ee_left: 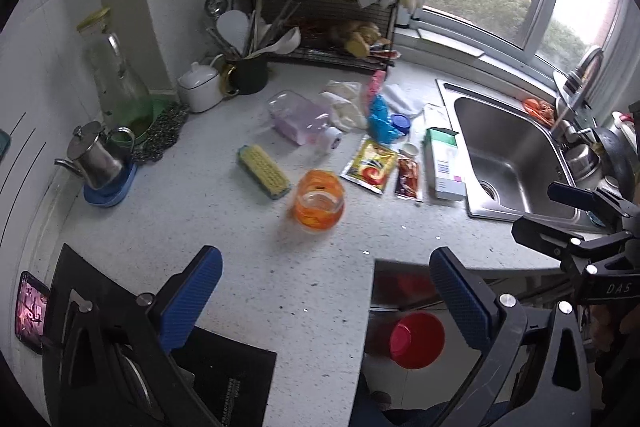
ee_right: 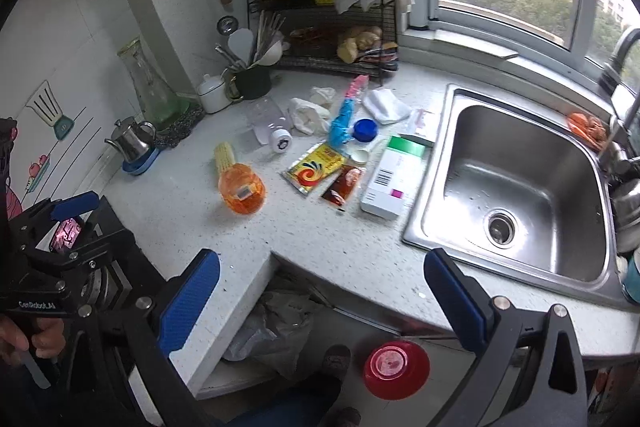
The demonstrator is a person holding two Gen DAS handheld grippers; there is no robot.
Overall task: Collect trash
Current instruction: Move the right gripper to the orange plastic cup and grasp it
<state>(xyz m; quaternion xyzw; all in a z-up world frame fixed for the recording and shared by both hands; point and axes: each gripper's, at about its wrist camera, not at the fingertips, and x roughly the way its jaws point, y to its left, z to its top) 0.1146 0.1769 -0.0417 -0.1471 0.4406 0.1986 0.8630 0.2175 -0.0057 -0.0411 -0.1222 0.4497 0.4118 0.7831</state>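
Observation:
Trash lies scattered on the speckled white counter (ee_left: 224,227): an orange plastic jar (ee_left: 319,201) (ee_right: 241,189), a corn cob (ee_left: 264,170) (ee_right: 223,155), a clear bottle (ee_left: 302,121) (ee_right: 270,125), a yellow sachet (ee_left: 370,166) (ee_right: 313,167), a red sauce packet (ee_left: 409,177) (ee_right: 343,184), a white carton (ee_left: 443,163) (ee_right: 394,183), blue wrapping (ee_left: 382,121) (ee_right: 342,125) and crumpled tissues (ee_right: 310,113). A red bin (ee_left: 417,339) (ee_right: 396,369) stands on the floor below. My left gripper (ee_left: 326,301) and right gripper (ee_right: 322,297) are open and empty, held back from the counter's front edge.
A steel sink (ee_right: 516,187) is at the right. A black rack (ee_right: 320,39) with bottles and yellow detergent stands at the back. A kettle (ee_left: 94,157), glass carafe (ee_left: 116,75), utensil cup (ee_left: 248,73) and a stove (ee_left: 100,307) are at the left. A plastic bag (ee_right: 276,327) lies under the counter.

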